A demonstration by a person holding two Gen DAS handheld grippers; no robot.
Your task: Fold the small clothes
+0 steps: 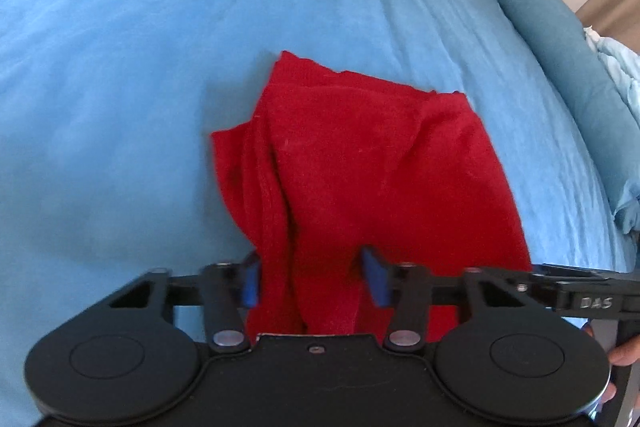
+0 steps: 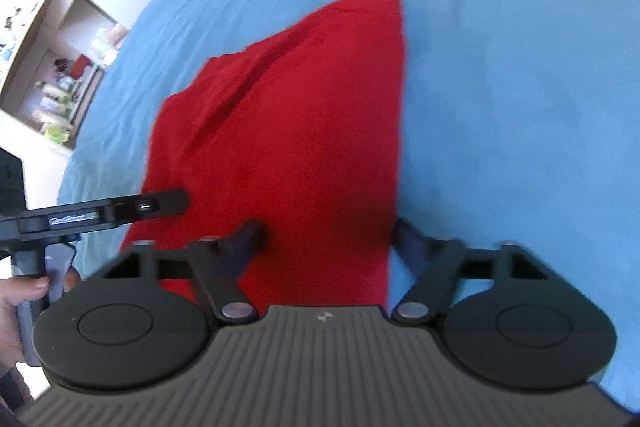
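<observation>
Our left tongs [image 1: 314, 277] and right tongs [image 2: 328, 239] straddle the red garment's [image 1: 360, 155] near edge on the bed [image 1: 120, 67], spread, not yet pinching; closing shallow could snag one layer only.

Left gripper [image 1: 314, 277] angled down, right gripper [image 2: 330, 241] alongside, jaws parted

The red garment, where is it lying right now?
In both wrist views the red garment lies on the blue bedsheet, its near edge between both grippers' fingers.
</observation>
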